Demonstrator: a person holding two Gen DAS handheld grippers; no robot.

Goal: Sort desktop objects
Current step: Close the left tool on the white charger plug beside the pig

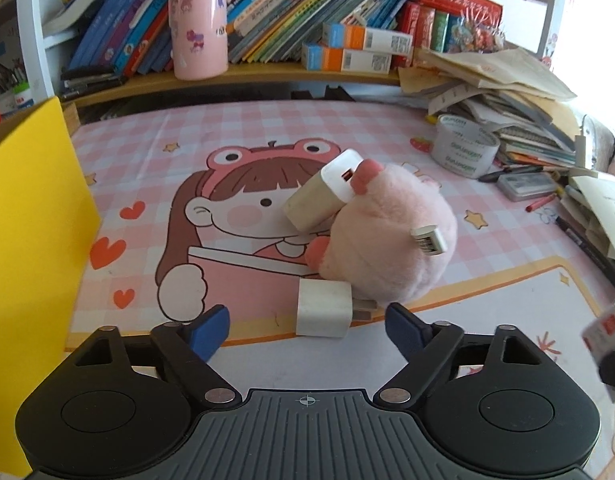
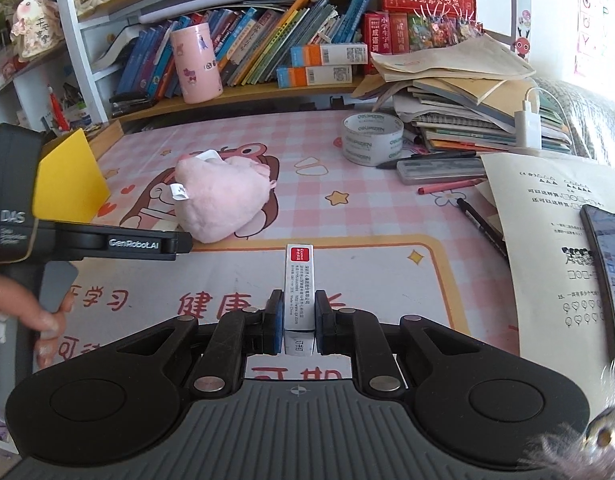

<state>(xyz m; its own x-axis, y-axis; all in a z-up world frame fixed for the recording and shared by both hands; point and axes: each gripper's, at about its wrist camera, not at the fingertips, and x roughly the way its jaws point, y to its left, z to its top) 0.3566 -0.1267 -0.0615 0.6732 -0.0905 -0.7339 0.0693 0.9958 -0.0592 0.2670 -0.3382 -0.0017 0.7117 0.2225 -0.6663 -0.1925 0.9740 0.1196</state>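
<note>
A pink cylindrical tin (image 1: 198,26) stood on the bookshelf (image 1: 235,76) before leaning books (image 1: 291,12); two orange-and-blue boxes (image 1: 347,58) lay stacked nearby.

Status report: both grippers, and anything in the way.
Left gripper open, white charger between its fingers, ungripped. Right gripper shut on small white box. Pink plush crowding the charger.

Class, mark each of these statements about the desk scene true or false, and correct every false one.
1. The right gripper is shut on a small white box. True.
2. The left gripper clamps the pink plush toy. False: it is open, and its pads touch nothing.
3. A white charger lies on the desk mat in front of the left gripper. True.
4. The tape roll stands on the bookshelf. False: it sits on the desk mat beside the paper pile.
</note>
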